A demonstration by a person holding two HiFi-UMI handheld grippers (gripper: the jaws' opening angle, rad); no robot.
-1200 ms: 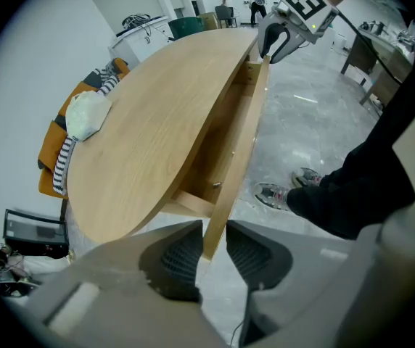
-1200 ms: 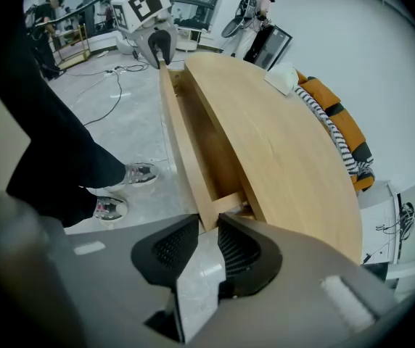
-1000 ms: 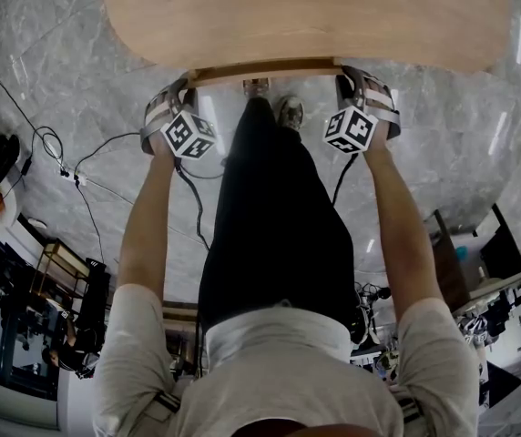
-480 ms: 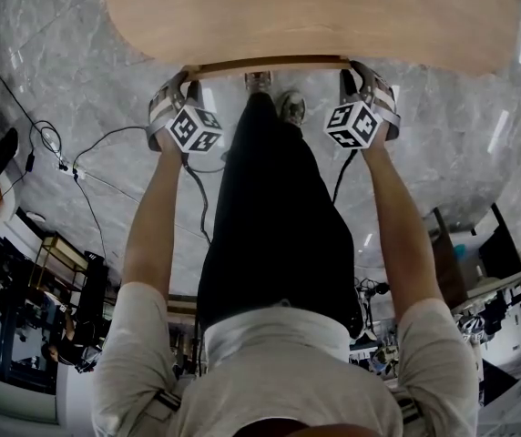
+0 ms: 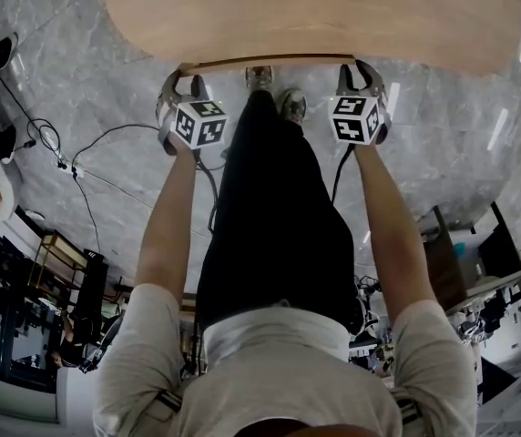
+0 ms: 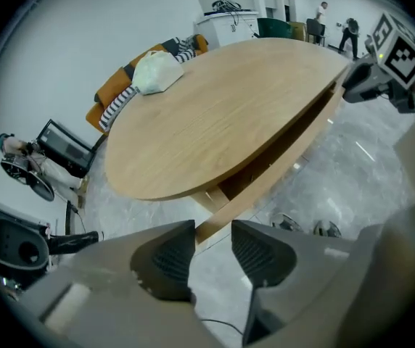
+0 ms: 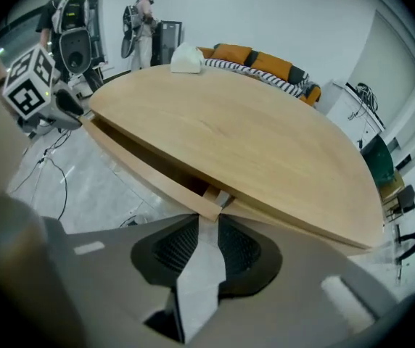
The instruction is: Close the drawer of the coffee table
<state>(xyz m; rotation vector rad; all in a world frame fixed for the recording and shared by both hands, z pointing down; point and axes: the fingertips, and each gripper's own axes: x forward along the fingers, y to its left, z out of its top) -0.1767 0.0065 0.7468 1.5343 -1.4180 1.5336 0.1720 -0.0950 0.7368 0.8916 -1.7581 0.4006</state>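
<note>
Two tongs, one parked at each end of the drawer front, so you look pretty symmetric from the head view. Your left tongs sit at the left end of the drawer, which pokes out a little from under the near edge of the oval wooden worktop. Both gripper views show a dark gap behind its front board, so it's not pushed all the way in. The left tongs have just been opening and are released: pads spread, only grey marble floor showing in the gap, and the drawer's end corner sits just past the tips, not pinched. Your right tongs are at the other end, also released but with a narrower gap. The drawer corner is right at the tips there, and I see floor between the pads, nothing squeezed. Each marker cube faces up at your head camera. Your shoes are just by the drawer front, between the two tongs. Over on the far side of the worktop lies a white bundle, with an orange sofa behind it. Cables trail over the floor on your left.
</note>
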